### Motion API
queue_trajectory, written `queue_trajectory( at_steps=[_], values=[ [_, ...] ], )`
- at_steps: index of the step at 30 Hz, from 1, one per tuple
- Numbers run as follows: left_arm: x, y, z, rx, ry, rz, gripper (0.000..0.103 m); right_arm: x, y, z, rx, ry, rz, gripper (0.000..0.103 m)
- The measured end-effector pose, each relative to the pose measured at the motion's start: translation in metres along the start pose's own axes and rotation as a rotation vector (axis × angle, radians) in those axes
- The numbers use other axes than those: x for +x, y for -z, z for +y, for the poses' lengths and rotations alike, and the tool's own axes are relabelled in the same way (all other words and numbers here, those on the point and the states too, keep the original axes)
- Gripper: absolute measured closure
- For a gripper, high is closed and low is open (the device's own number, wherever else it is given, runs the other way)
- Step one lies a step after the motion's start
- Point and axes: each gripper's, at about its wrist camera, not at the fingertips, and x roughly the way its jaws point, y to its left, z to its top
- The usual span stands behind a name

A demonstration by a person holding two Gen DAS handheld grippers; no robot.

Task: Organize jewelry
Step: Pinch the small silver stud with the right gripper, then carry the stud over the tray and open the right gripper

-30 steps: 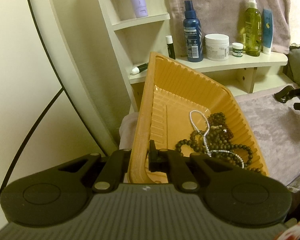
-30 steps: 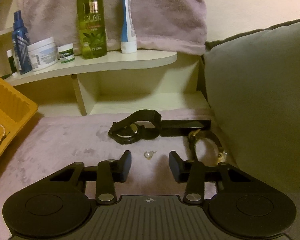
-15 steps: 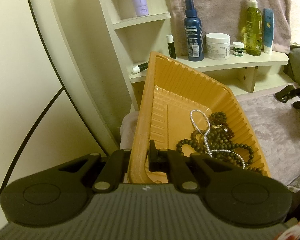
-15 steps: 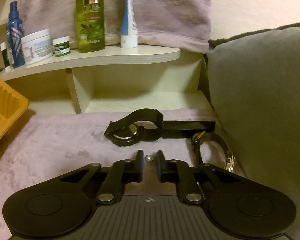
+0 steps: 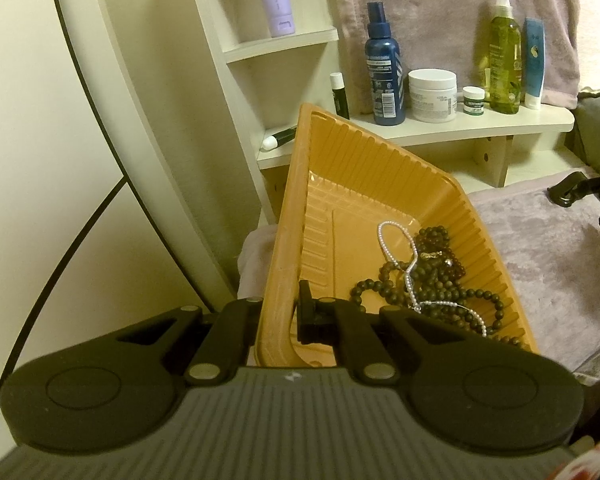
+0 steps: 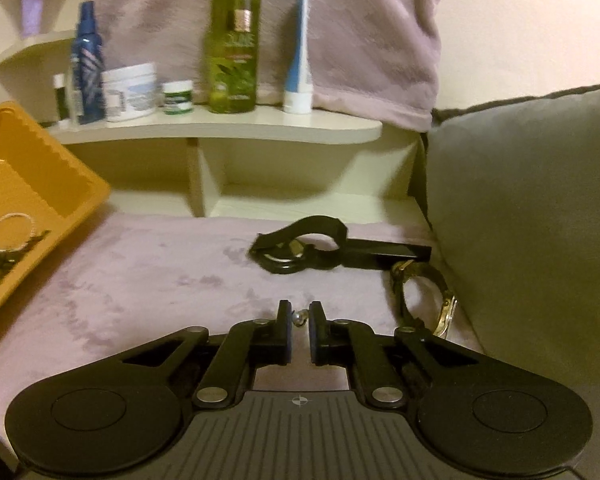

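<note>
My right gripper (image 6: 299, 317) has its jaws pinched nearly together on a small silvery earring (image 6: 299, 315), lifted just above the mauve cloth (image 6: 148, 280); a black watch (image 6: 300, 250) lies at 12 o'clock of it and a gold-clasped watch (image 6: 424, 300) at 2 o'clock. My left gripper (image 5: 278, 312) is clamped on the near-left wall of the tilted orange tray (image 5: 380, 168). At 2 o'clock of those jaws a white pearl strand (image 5: 404, 264) lies tangled over dark bead necklaces (image 5: 436, 280) in the tray's low corner.
</note>
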Motion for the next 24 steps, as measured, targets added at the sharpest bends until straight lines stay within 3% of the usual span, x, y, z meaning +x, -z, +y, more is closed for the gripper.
queue_trajectory(
  at_steps=[13,24],
  values=[
    [-0.001,-0.001,0.0,0.0,0.004,-0.003,0.099,-0.032,-0.03,0.07,-0.022,-0.276,-0.021,0.095],
    [0.0,-0.001,0.0,-0.003,0.006,-0.004,0.099,-0.036,-0.06,0.122,-0.065,-0.413,-0.054,0.095]
  ],
)
